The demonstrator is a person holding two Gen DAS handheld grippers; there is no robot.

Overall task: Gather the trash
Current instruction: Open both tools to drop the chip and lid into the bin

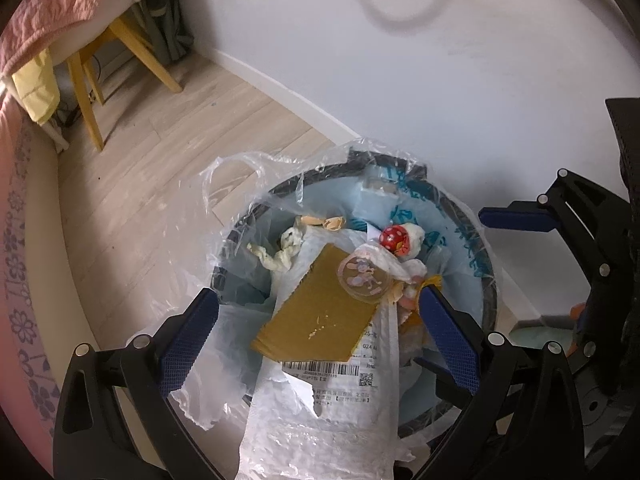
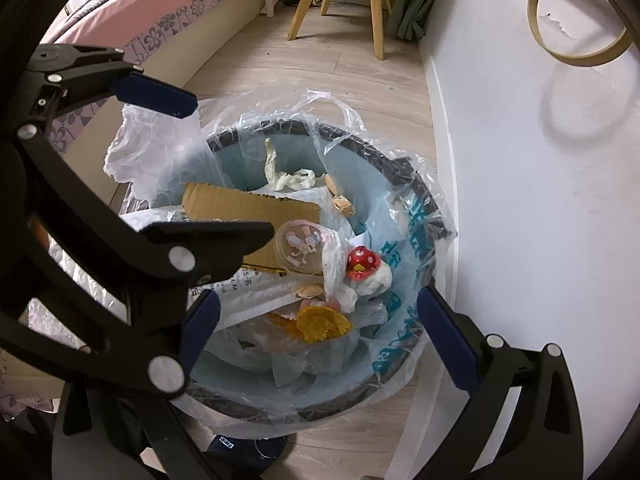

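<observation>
Below both spread hand-held grippers (image 1: pixel 318 338), lined trash bin (image 1: pixel 490 280), full

One bin (image 1: pixel 490 292) stands on the floor, lined with one clear plastic bag (image 1: pixel 240 184). Inside lie one cardboard piece (image 1: pixel 320 312), one white mailer with a barcode label (image 1: pixel 320 420), one round clear lid (image 1: pixel 364 280), one red spotted ball (image 1: pixel 394 237), one crumpled tissue (image 1: pixel 280 254), and several eggshell bits (image 2: pixel 342 200). Two hand-held grippers hover above: left (image 1: pixel 316 342), right (image 2: pixel 320 338).

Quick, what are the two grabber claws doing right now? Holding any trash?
Left gripper: open, holding nothing, above the trash bin.
Right gripper: open, holding nothing, also over the bin.
</observation>
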